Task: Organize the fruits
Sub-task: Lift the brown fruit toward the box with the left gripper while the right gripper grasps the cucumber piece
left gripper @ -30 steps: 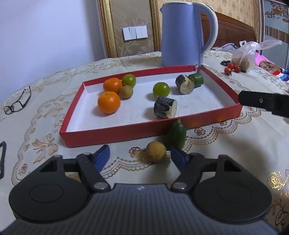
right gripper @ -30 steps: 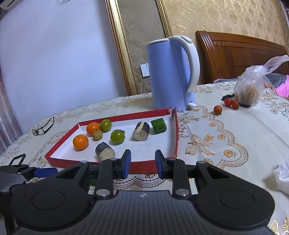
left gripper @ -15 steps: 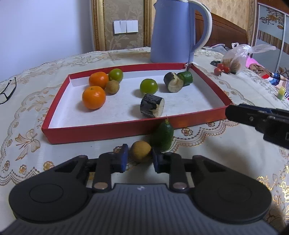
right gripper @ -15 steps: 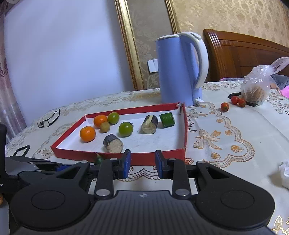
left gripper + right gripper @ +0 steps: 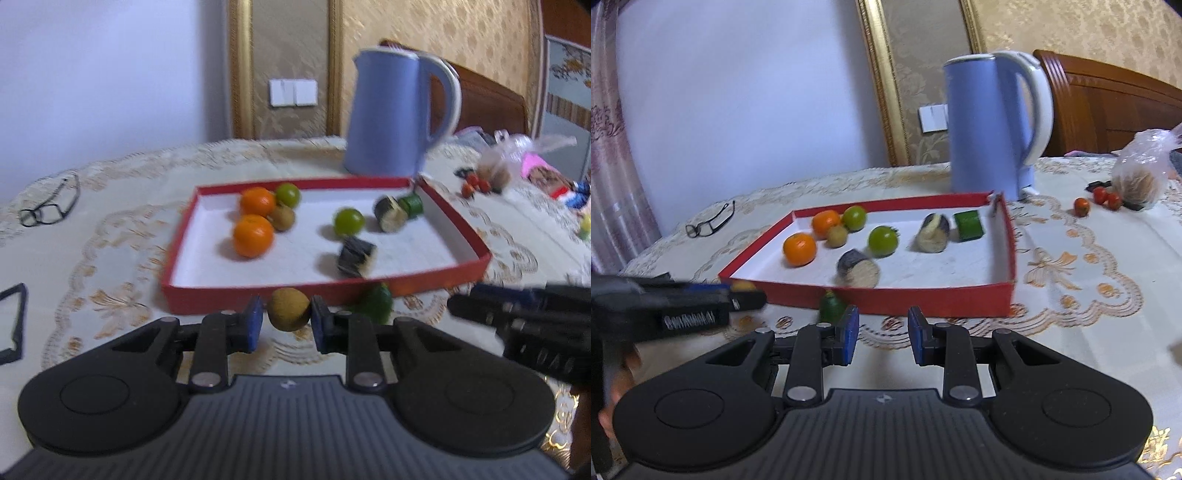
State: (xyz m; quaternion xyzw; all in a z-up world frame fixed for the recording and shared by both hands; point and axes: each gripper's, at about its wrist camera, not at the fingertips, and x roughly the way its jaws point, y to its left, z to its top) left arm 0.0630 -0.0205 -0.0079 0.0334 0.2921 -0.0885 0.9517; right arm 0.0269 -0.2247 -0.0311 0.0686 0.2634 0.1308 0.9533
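Left wrist view has my left gripper (image 5: 287, 322) closed around a small tan round fruit (image 5: 289, 308), the blue fingers (image 5: 254, 322) pressing its two sides across the widest part, just in front of the near wall of the red tray (image 5: 258, 293). I judge it light and firm with a dry, slightly rough skin, so a modest squeeze across its middle should hold it; being round, it could roll out if I pinch off-centre. In the tray's left part sit two oranges (image 5: 253, 235), a green citrus (image 5: 288, 194) and another tan fruit (image 5: 283, 218); toward the middle a second green one (image 5: 348, 221), then dark cut eggplant pieces (image 5: 356, 252) and a green cucumber chunk (image 5: 413, 204) toward the right. Outside the tray, just right of my held fruit, a small green fruit (image 5: 376, 304) rests on the table (image 5: 110, 240) against the wall. Right wrist view shows my right gripper (image 5: 880, 335) with its fingers parted a moderate way and nothing between them, that green fruit (image 5: 832, 307) near its left finger; it looks smooth and tapered, so I would take it across the thick middle.
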